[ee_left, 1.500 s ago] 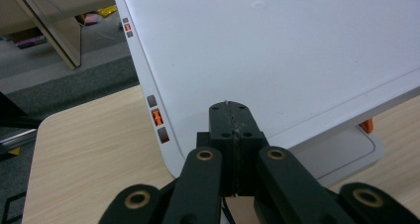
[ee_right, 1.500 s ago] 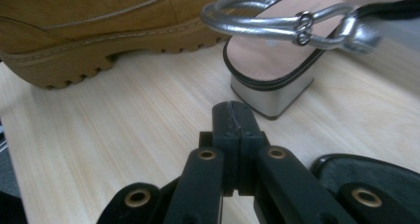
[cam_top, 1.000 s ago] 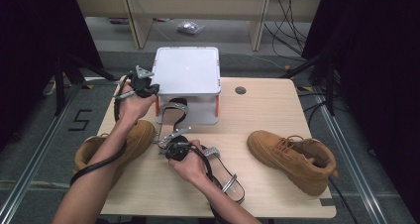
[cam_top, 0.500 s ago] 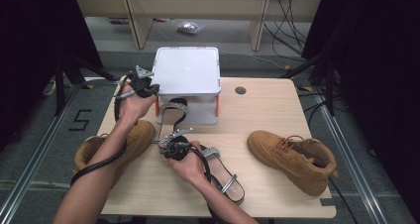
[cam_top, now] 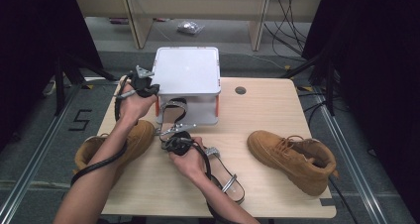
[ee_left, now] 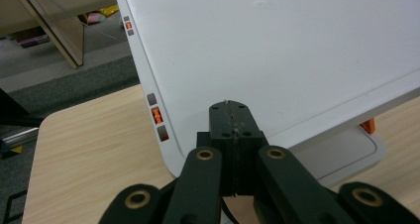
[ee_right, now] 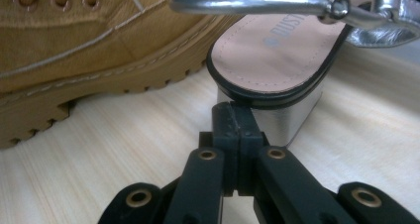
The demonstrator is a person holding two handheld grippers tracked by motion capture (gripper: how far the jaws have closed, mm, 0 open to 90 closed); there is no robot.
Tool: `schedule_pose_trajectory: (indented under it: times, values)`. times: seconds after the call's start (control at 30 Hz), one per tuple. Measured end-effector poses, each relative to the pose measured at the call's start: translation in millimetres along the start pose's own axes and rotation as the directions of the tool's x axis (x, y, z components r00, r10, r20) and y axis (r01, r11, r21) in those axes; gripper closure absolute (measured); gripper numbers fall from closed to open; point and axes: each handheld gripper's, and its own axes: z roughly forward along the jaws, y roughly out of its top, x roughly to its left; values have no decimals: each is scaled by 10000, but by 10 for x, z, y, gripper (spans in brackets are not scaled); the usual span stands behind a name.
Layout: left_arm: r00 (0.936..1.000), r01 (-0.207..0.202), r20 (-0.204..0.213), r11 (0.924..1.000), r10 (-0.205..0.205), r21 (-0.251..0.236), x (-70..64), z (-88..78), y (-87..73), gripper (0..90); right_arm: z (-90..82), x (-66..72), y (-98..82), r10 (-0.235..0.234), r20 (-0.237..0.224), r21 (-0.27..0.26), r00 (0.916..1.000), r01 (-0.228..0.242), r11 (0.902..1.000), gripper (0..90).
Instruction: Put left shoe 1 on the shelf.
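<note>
Right gripper (ee_right: 233, 116): jaws closed, empty, tips at the heel of the sandal (ee_right: 277, 50), which lies at 12 o'clock; boot (ee_right: 89, 40) at 10 o'clock. Left gripper (ee_left: 233, 116) closed over white box (ee_left: 277, 50).

Looking along our left gripper (ee_left: 233, 116), we see its two black fingers (ee_left: 224, 127) pressed flat together with nothing between them, tips hovering over the near edge of a white box lid (ee_left: 277, 50). The lid is smooth with a raised rim, and we spot small grey and orange clips (ee_left: 157, 116) down its side. Under the lid a lower white tier (ee_left: 346, 152) sticks out, with an orange bit (ee_left: 367, 125) at the right. The pale wooden worktop (ee_left: 94, 154) runs off left, grey floor (ee_left: 49, 60) beyond it.
</note>
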Motion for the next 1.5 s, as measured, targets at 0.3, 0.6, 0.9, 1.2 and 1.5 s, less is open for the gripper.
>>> schedule_pose_trajectory:
  times: [0.3, 0.6, 0.9, 1.2, 1.5]
  values:
    - [9998, -199, -9, 9997, 199, 152, 1, -6, 10, 900, 21, -79, 134, 28, 416, -201, 9991, -20, 9998, 900]
    - [10000, -42, -9, 10000, 42, 27, -7, 2, 5, 900, 80, -137, 326, -262, 986, -352, 9948, 298, 9989, 900]
    - [10000, -58, 2, 9999, 58, 101, 0, -3, 8, 900, 142, -178, 444, -491, 1391, -364, 9891, 546, 9978, 900]
    - [10000, -87, 2, 9999, 87, 130, -2, -3, 12, 900, 226, -201, 494, -336, 1732, -786, 9843, 478, 9958, 900]
    - [10000, -63, 9, 9999, 63, 102, 2, -4, 7, 900, 303, -215, 591, -469, 1918, -916, 9803, 654, 9936, 900]
